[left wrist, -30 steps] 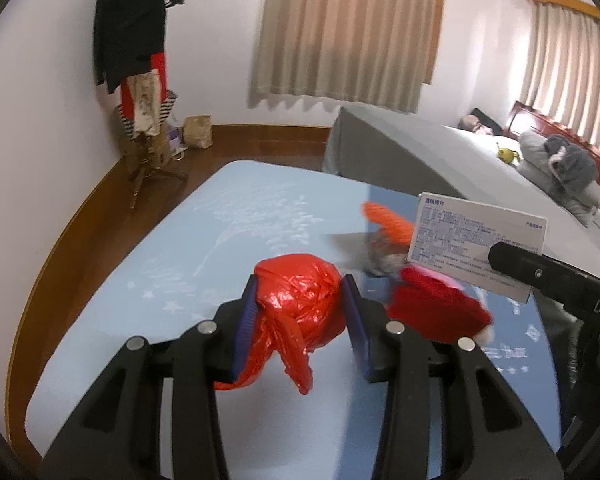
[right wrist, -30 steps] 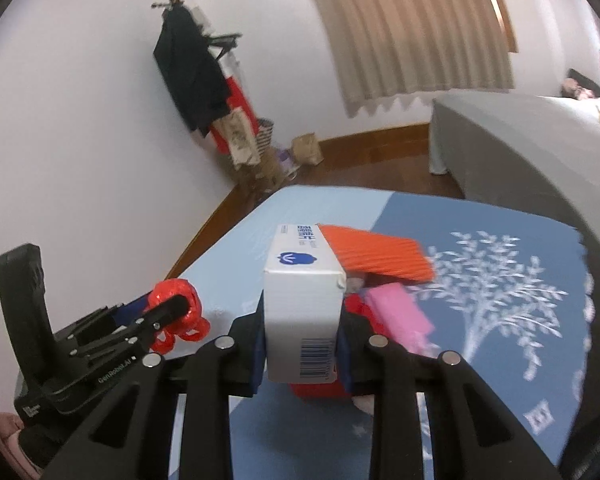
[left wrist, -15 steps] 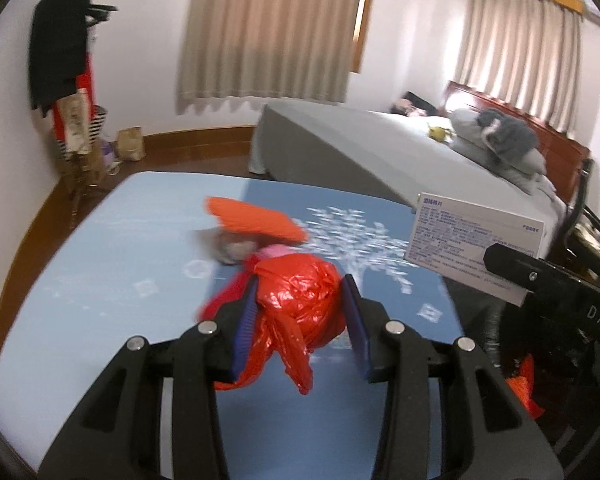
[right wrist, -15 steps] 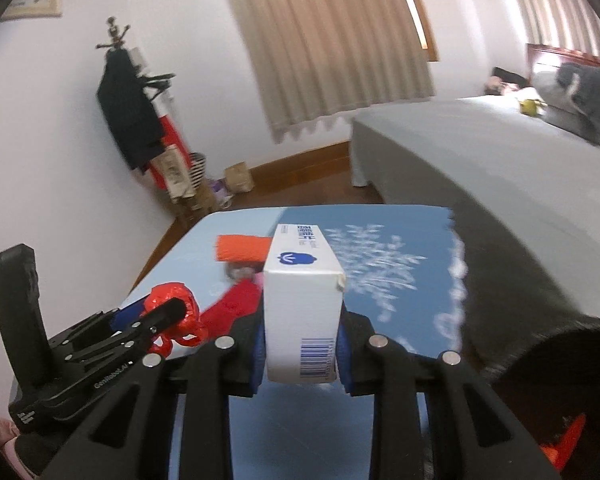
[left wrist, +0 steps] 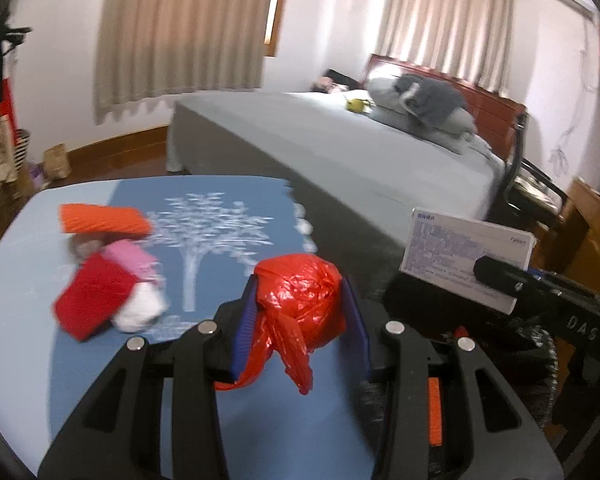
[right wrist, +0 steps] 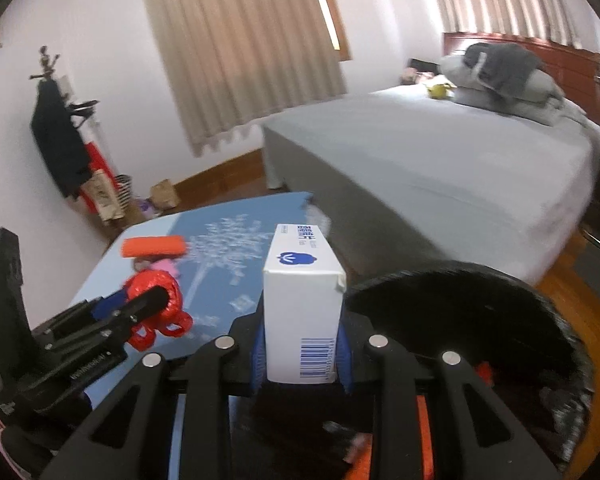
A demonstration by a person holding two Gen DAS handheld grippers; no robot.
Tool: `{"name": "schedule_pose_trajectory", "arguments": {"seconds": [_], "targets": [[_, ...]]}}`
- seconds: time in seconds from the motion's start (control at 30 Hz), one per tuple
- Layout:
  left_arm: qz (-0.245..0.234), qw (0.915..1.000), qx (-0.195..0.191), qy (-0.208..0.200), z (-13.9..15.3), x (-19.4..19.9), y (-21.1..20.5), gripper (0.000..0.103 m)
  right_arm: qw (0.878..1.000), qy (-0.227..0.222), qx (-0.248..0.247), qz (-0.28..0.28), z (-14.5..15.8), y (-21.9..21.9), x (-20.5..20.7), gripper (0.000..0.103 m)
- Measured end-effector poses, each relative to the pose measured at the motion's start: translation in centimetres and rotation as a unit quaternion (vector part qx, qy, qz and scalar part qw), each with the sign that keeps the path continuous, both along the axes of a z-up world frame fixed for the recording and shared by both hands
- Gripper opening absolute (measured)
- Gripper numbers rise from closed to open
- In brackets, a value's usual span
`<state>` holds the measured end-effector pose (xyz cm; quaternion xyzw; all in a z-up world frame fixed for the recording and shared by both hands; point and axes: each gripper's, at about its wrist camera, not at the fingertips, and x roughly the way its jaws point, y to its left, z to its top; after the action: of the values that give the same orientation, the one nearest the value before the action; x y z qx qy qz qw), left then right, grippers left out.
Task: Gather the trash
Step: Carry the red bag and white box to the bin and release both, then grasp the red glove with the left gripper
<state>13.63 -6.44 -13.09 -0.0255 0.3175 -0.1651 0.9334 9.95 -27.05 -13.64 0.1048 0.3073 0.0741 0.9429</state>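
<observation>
I count two grippers and two pieces of trash in hand, one each. My left gripper (left wrist: pixel 300 312) is clamped on a crumpled red plastic bag knotted into a ball (left wrist: pixel 300 304); the ball sits squarely between the two blue ribbed pads (left wrist: pixel 244 326), with its loose tails hanging down below the fingertips. My right gripper (right wrist: pixel 302 344) is closed on a white cardboard carton with a blue logo and a barcode (right wrist: pixel 302 292), which stands upright between the pads and rises well above them. From the left wrist I see that carton (left wrist: pixel 468 256) off to the right, and from the right wrist the red ball (right wrist: pixel 156 294) shows at lower left, so the two grippers are side by side. Just below and beyond the right gripper is one round black waste bin (right wrist: pixel 500 320), its dark mouth open, with orange-red scraps inside; the carton is at its near rim. On the blue table cloth with a white tree print (left wrist: pixel 204 232) one small heap is left: an orange ribbed piece (left wrist: pixel 104 218), a pink piece (left wrist: pixel 130 258), a red piece (left wrist: pixel 92 300) and a white lump (left wrist: pixel 140 312), blurred and touching one another. Behind is one grey-covered bed (left wrist: pixel 340 148).
</observation>
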Motion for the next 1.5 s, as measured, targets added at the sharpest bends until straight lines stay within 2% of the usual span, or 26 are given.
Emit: {"name": "schedule_pose_trajectory", "arguments": {"seconds": [0.33,0.5,0.53,0.57,0.63,0.7,0.73,0.9,1.2,1.5], "targets": [[-0.082,0.9966,-0.012,0.007,-1.5,-1.1,-7.7,0.039,0.997,0.018,-0.024,-0.070,-1.5,-6.1,-4.1,0.028],[-0.112,0.9935,-0.014,0.017,-2.1,-1.1,-10.1,0.042,0.995,0.020,-0.025,-0.095,-1.7,-8.2,-5.3,0.029],[-0.114,0.9933,-0.013,0.018,-2.2,-1.0,-10.3,0.049,0.995,0.020,-0.027,-0.098,-1.7,-8.4,-5.4,0.030],[-0.117,0.9929,-0.014,0.019,-2.2,-1.0,-10.5,0.063,0.994,0.021,-0.029,-0.102,-1.8,-8.6,-5.4,0.032],[-0.118,0.9926,-0.020,0.017,-2.2,-1.0,-10.4,0.075,0.993,0.023,-0.036,-0.112,-1.8,-9.2,-5.6,0.039],[-0.115,0.9931,-0.018,0.016,-2.2,-1.0,-9.8,0.076,0.992,0.021,-0.036,-0.121,-1.8,-9.4,-5.8,0.054],[-0.112,0.9935,-0.017,0.016,-2.0,-0.8,-9.5,0.076,0.991,0.019,-0.036,-0.127,-1.8,-9.5,-5.9,0.058],[-0.071,0.9975,-0.004,-0.001,-1.1,-0.4,-6.5,0.085,0.989,0.006,-0.043,-0.141,-1.3,-9.0,-5.8,0.097],[0.022,0.9989,0.033,-0.023,0.2,-0.4,1.1,0.090,0.994,0.000,-0.034,-0.105,-0.8,-5.0,-3.3,0.097],[0.123,0.9903,0.061,-0.018,-0.5,0.5,10.3,0.090,0.999,-0.010,-0.040,-0.027,-1.0,3.6,1.5,0.097]]}}
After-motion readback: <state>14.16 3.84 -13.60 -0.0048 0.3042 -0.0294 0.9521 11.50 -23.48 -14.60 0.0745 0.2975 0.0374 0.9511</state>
